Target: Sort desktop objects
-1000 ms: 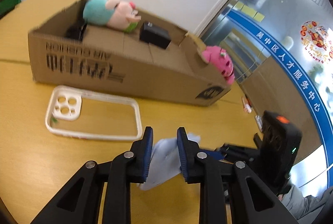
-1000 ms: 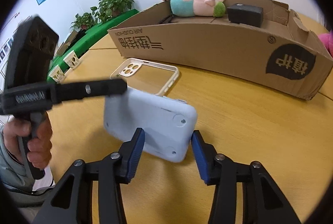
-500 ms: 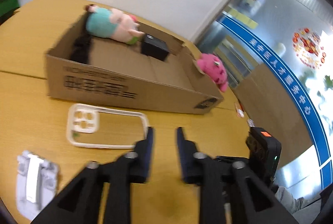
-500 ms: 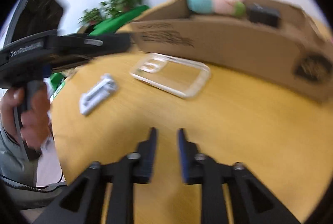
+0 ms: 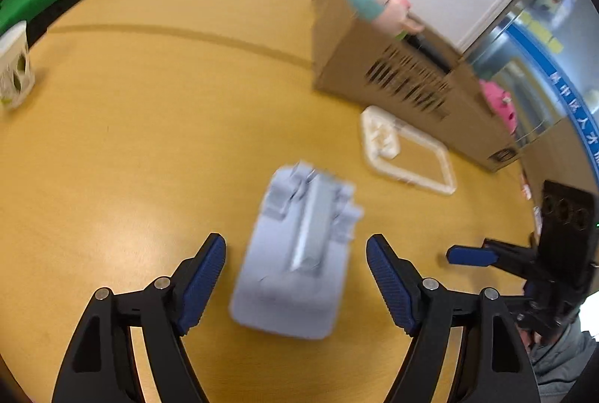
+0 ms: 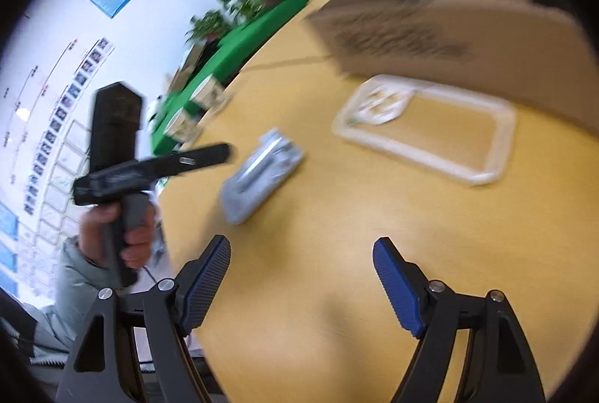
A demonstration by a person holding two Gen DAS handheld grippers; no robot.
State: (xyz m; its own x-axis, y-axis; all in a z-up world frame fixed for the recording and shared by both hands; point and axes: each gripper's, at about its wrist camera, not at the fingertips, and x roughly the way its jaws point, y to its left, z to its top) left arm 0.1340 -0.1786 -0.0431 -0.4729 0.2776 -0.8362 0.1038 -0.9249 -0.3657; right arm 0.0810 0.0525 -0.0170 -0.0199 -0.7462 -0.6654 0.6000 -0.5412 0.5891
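Note:
A pale grey-blue device (image 5: 299,253) lies flat on the wooden table, between and just ahead of my open left gripper (image 5: 295,275); it also shows in the right wrist view (image 6: 260,174). A clear phone case (image 5: 406,152) lies beyond it, in front of the cardboard box (image 5: 404,81); the right wrist view shows the case (image 6: 430,130) and the box (image 6: 449,40). My right gripper (image 6: 301,279) is open and empty above bare table. A plush pig (image 5: 378,4) rests on the box's rim.
A pink plush (image 5: 498,103) sits behind the box's right end. A small white cup (image 5: 13,70) stands at the table's left edge. Green cloth and plants (image 6: 258,10) lie beyond the table. The left gripper body and hand (image 6: 123,186) are at the table's near-left edge.
Both grippers opened wide after being nearly shut. The grey-blue device, held up by the right gripper a second ago, now lies on the table. The left view swung left and down over it.

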